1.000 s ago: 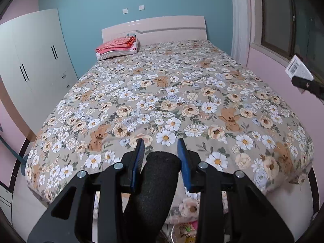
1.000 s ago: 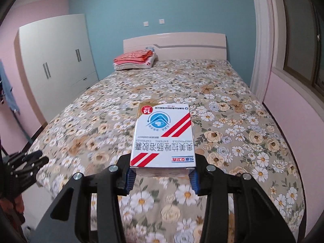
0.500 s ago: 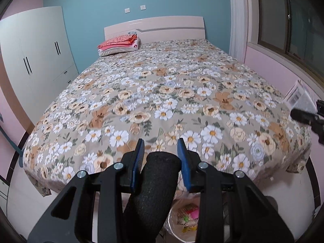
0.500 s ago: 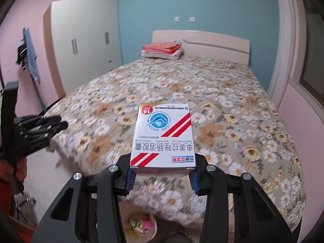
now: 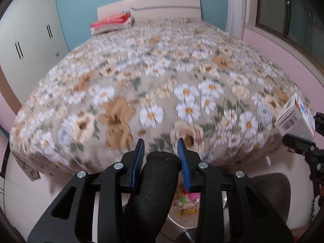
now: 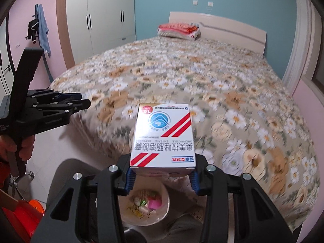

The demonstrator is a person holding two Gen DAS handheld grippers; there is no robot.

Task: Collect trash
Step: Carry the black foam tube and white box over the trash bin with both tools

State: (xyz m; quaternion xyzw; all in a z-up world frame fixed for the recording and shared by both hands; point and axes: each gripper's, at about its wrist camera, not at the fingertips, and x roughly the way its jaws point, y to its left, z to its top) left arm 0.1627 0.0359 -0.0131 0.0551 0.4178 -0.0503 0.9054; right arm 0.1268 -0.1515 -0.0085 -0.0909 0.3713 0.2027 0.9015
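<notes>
Below, right gripper (image 6: pixel 162 177) clamped on medicine box (image 6: pixel 162 137); left gripper (image 5: pixel 161 162) apparently slightly open, empty.

Left wrist view: low at the foot of the bed (image 5: pixel 162 77), facing the headboard (image 5: pixel 149 6), close to the mattress edge. Right wrist view: further left and higher, facing diagonally across the bed (image 6: pixel 202 77). Shared: bed, wardrobe (image 5: pixel 32 40) (image 6: pixel 105 14), trash bin (image 5: pixel 188 212) (image 6: pixel 145 204) below.
</notes>
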